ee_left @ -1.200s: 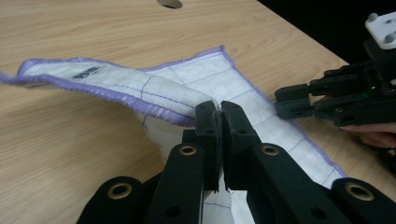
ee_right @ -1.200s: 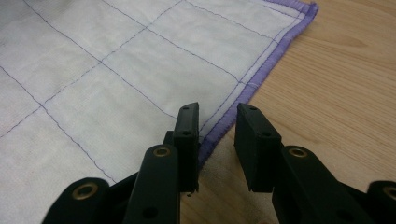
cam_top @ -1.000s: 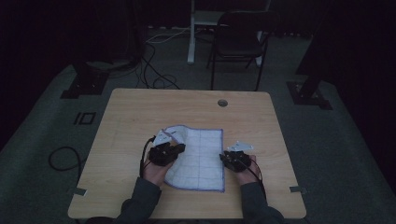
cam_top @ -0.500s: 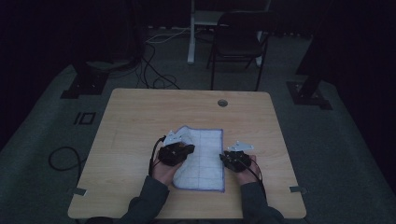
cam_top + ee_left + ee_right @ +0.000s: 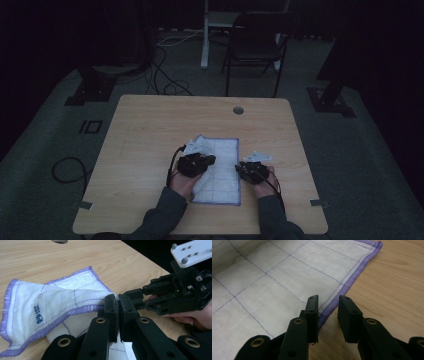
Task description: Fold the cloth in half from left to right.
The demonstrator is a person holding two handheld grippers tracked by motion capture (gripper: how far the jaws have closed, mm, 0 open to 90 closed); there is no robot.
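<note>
We hold the left gripper [image 5: 117,307] clamped on a purple-hemmed edge of the white cloth [image 5: 50,307], whose folded corner, with its small blue label [image 5: 37,313], drapes away to that gripper's left. Our right gripper [image 5: 327,315] rests with its jaws partly apart, straddling the cloth's purple border, one jaw over the fabric and the other over the bare wooden table [image 5: 392,290].

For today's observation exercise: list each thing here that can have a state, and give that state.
Cloth: lying on the table, left part lifted and folded over.
Left hand-held gripper: shut on the cloth's edge.
Right hand-held gripper: open, at the cloth's right hem.
Chair: upright, unoccupied.
</note>
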